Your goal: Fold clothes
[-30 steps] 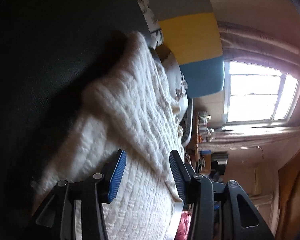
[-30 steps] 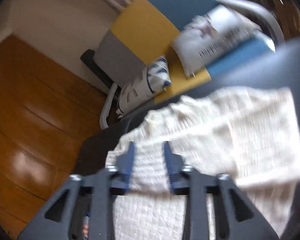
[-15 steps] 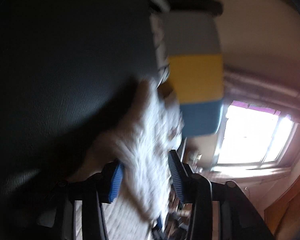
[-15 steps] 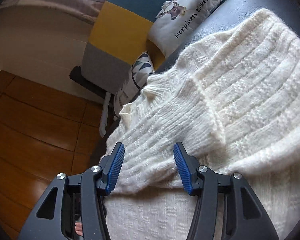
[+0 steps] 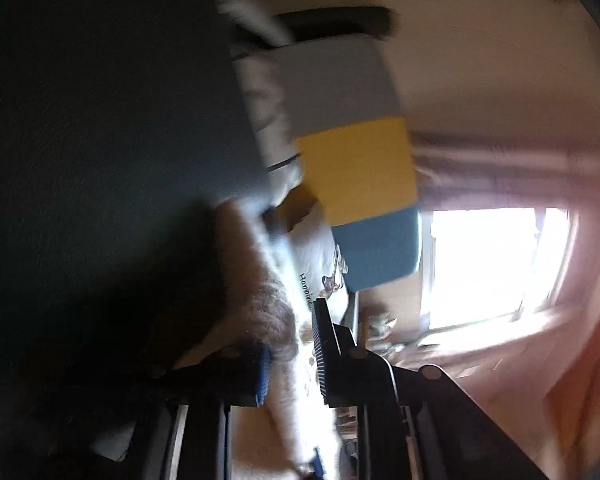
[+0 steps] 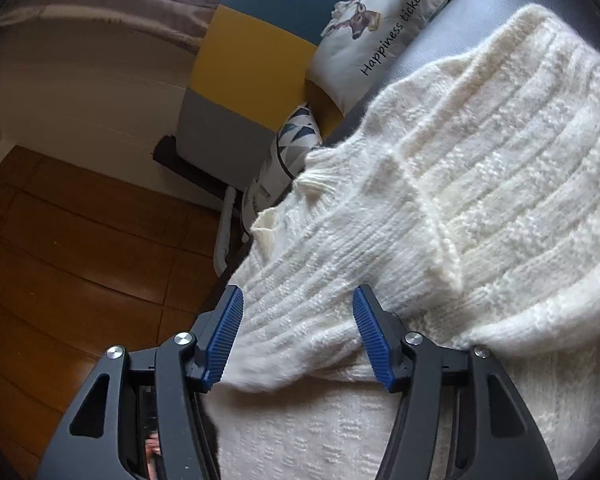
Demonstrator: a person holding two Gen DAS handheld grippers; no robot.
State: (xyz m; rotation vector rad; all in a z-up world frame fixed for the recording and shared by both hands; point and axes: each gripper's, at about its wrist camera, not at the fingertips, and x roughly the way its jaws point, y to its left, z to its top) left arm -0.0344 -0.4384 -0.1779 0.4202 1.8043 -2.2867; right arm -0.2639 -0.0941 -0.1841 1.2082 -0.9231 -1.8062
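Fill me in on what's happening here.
A person is folding a white knit sweater on a dark padded surface, a handheld gripper in each hand. The right gripper has just been opening; its jaws straddle a folded-in sleeve without pinching it. The left gripper has just been closing around the sweater's edge, though blur hides whether it grips yet.

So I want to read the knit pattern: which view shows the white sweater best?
The right wrist view: the white sweater lies sharp and well lit on the dark surface, its ribbing clear. The left wrist view shows only a blurred, shadowed strip of it.
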